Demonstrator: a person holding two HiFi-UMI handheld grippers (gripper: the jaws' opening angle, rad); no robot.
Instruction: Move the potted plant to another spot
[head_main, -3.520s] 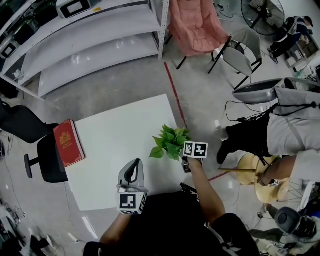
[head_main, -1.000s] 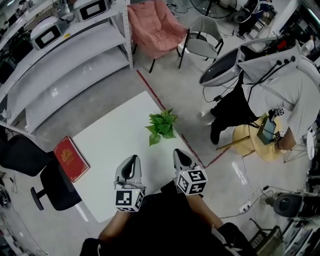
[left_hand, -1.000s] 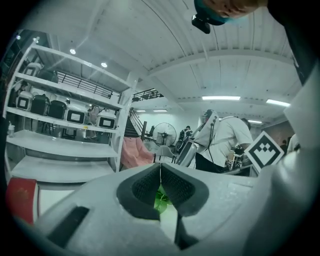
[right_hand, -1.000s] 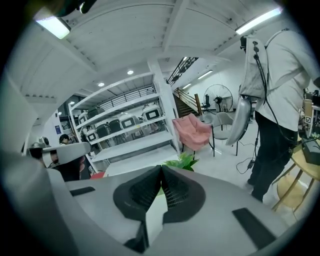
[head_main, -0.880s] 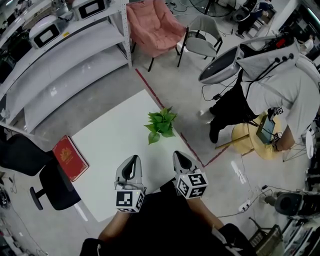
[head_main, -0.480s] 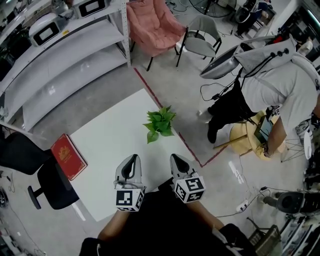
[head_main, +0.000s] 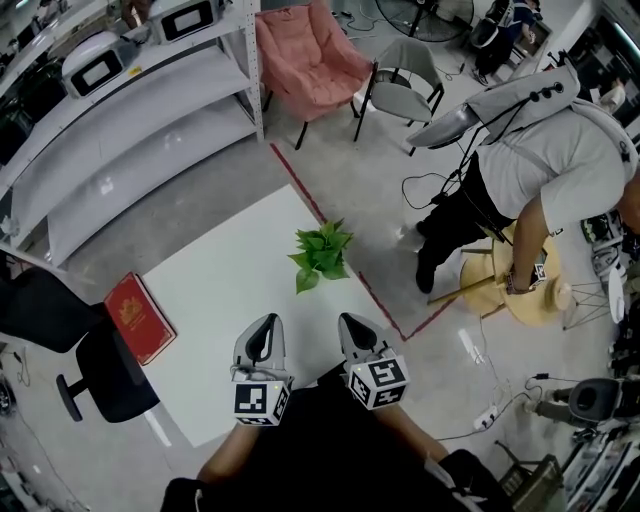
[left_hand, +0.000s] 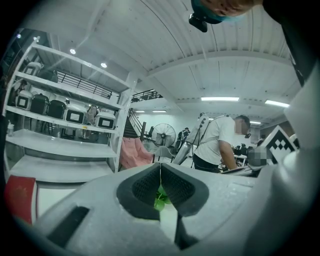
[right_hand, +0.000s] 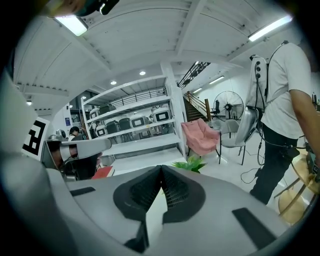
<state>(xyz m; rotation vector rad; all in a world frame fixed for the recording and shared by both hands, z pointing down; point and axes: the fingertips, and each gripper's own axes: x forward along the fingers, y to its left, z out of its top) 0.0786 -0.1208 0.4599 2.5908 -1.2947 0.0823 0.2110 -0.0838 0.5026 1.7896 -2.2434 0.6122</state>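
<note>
Our left hand-held gripper (head_main: 264, 330) and right hand-held gripper (head_main: 352, 328) are both clenched on nothing. They hover side by side over the worktop's (head_main: 220, 290) near corner, which we judge to be a resting pose. The potted plant (head_main: 321, 252) stands free at the far right edge, well apart from us. A red book (head_main: 135, 315) lies at the left corner. A person (head_main: 540, 170) bends over the floor beyond the right edge, and nothing stands in the way.
</note>
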